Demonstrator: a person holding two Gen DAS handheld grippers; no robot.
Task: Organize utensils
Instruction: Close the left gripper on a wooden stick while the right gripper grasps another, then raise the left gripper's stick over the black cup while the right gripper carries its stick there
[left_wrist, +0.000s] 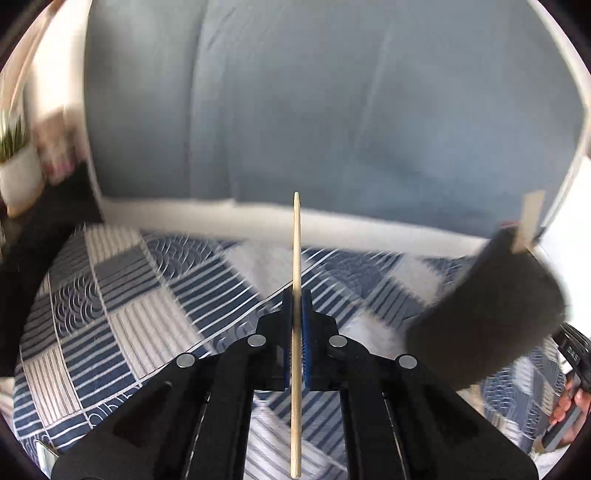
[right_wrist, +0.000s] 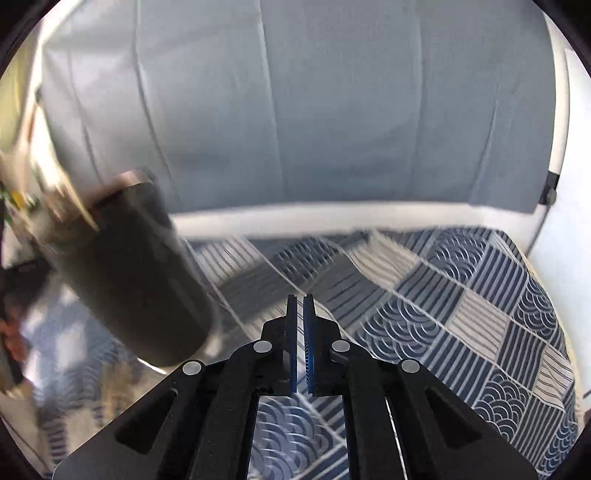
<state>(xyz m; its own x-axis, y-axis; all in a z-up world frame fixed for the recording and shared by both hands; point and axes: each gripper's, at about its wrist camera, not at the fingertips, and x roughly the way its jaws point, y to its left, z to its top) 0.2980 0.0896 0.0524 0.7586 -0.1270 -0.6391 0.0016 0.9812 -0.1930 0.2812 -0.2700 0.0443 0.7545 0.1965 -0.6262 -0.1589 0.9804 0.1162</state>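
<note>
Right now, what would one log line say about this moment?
left hand-held gripper: shut on wooden utensil | right hand-held gripper: shut, nothing held | dark cup: on patterned cloth, one utensil inside

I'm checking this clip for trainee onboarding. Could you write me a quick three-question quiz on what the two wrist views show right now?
1. True or false: the left gripper is shut on a thin wooden utensil.
2. Multiple choice: the right gripper is holding A) a spoon, B) a dark cup, C) nothing.
3. Fill in: something pale and wooden sticks out of the top of the dark ____ standing on the patterned tablecloth.

Key
1. True; it is seen edge-on between the fingers, so its exact type cannot be told.
2. C; its fingers are nearly together with nothing between them.
3. Holder (a dark cylindrical container).
</note>
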